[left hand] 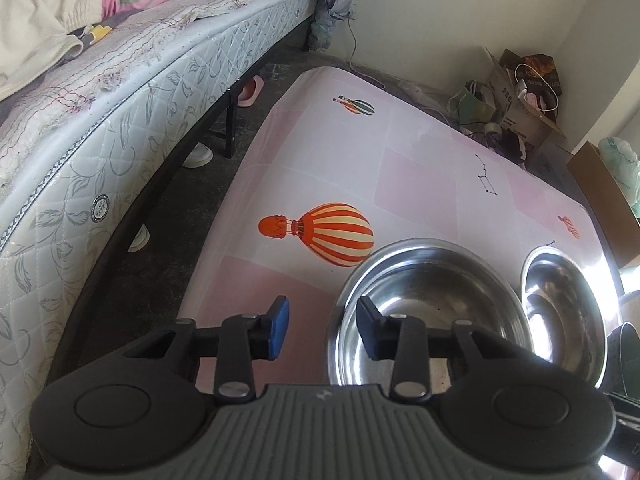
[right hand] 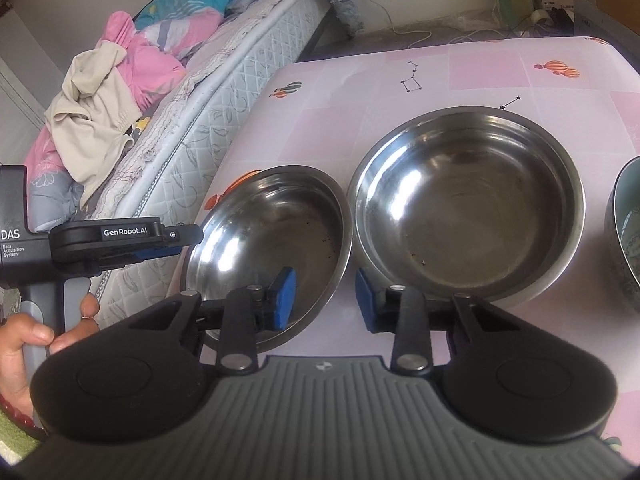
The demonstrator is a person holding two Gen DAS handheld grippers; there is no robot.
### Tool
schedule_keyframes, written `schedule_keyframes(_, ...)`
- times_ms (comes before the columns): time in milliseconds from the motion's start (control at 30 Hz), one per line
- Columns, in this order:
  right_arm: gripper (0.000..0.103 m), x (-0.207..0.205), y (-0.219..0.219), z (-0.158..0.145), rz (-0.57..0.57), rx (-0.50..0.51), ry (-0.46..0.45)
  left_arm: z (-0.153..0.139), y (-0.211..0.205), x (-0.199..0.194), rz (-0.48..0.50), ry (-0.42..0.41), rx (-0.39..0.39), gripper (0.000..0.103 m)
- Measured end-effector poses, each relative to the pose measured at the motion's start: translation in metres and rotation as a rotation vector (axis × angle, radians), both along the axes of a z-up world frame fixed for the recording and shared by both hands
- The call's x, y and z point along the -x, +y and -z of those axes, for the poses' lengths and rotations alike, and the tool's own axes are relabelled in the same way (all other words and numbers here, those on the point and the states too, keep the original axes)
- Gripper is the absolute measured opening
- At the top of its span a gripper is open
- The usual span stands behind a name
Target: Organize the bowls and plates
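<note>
1. Left wrist view: the left gripper straddles the near left rim of the left-hand round stainless-steel bowl, one blue pad outside over the table, the other inside. The fingers stand narrowly apart and no pad visibly presses the metal, so nothing is grasped.
2. Right wrist view: the right gripper hangs over the gap between that left-hand steel bowl and the larger round steel bowl beside it, fingers likewise parted and holding nothing.
3. Both bowls sit upright on the pink balloon-printed tablecloth, rims almost touching; a darker bowl pokes in at the right edge.
4. Risk, as I judge it: the thin, slick rim could slip from the pads, or a one-sided pinch could tip the bowl and knock it against its neighbour.
5. Closing the right gripper here could catch both rims together.
6. Each bowl is shiny, empty and shallow, with dark specks and dull smudges inside.
</note>
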State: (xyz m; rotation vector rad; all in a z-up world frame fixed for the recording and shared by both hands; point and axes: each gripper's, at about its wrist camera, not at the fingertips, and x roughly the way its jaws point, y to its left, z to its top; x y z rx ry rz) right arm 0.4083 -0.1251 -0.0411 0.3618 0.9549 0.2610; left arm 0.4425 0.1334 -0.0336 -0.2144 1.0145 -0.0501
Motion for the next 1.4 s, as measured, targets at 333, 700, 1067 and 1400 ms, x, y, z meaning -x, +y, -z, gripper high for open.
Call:
schedule_keyframes(333, 0.017, -0.01, 0.0, 0.011, -0.006, -0.029, 0.022, 0.01, -0.008, -0.013, -0.004, 0.044, 0.021, 0.018)
schedule_keyframes(700, 0.011, -0.015, -0.001, 0.016, 0.002, -0.036, 0.021, 0.008, -0.012, -0.012, -0.019, 0.058, -0.003, 0.016)
schedule_keyframes(1067, 0.011, -0.008, -0.001, 0.008, -0.024, -0.029, 0.001, 0.001, -0.005, 0.005, -0.034, 0.067, 0.008, 0.014)
schedule_keyframes(1400, 0.011, 0.006, -0.003, -0.006, -0.037, -0.049, -0.021, -0.017, -0.001, 0.025, -0.038, 0.057, 0.014, 0.012)
